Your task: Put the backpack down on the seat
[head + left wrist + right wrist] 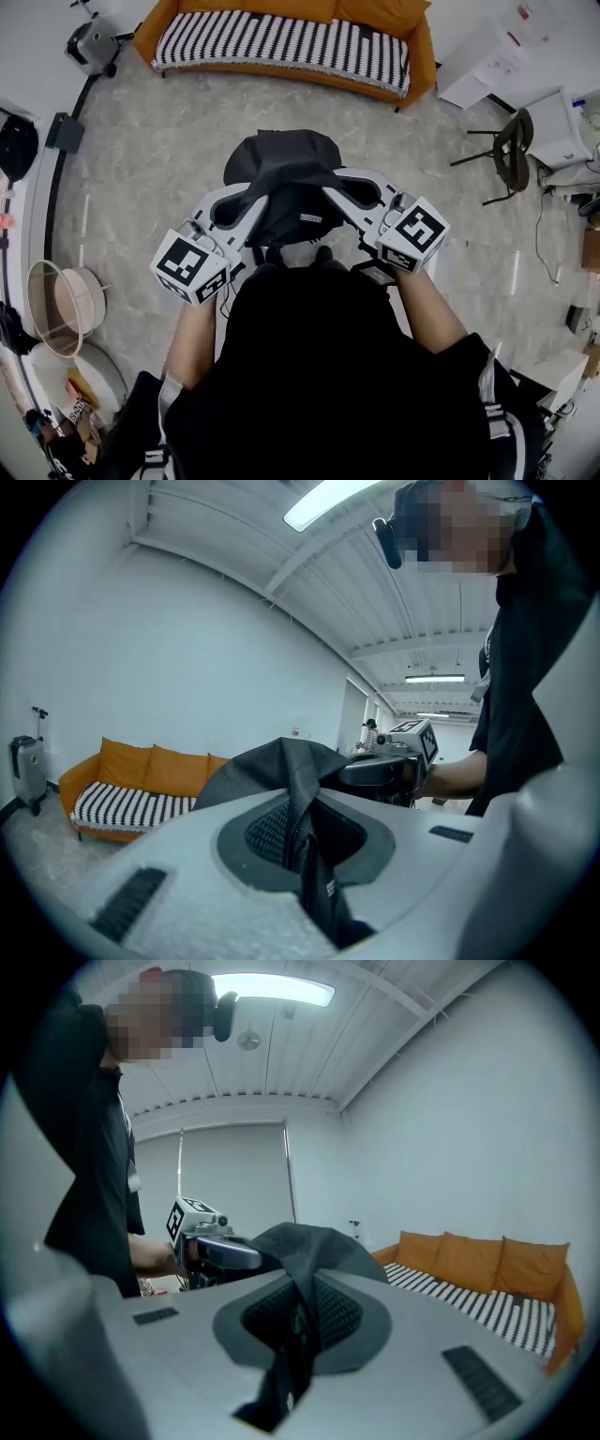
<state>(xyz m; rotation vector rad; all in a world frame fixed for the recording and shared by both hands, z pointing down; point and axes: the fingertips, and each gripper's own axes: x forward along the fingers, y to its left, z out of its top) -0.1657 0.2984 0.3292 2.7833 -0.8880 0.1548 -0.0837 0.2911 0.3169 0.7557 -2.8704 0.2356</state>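
I hold a black backpack (pixel 281 169) up in front of the person, over the grey floor and short of the orange sofa (pixel 281 42) with its striped seat cover. My left gripper (pixel 251 194) is shut on a fold of the backpack's strap fabric (pixel 298 789) at its left side. My right gripper (pixel 339 187) is shut on the strap fabric (pixel 302 1283) at its right side. In the left gripper view the fabric runs down between the left gripper's (pixel 302 834) jaws. The right gripper view shows the same for the right gripper (pixel 298 1324). The bag's lower part is hidden behind the grippers.
A dark chair (pixel 511 150) and white cabinets (pixel 487 56) stand at the right. A small wheeled case (pixel 94 42) sits left of the sofa. A round basket (pixel 61 305) and clutter line the left wall. Bare floor lies between the backpack and the sofa.
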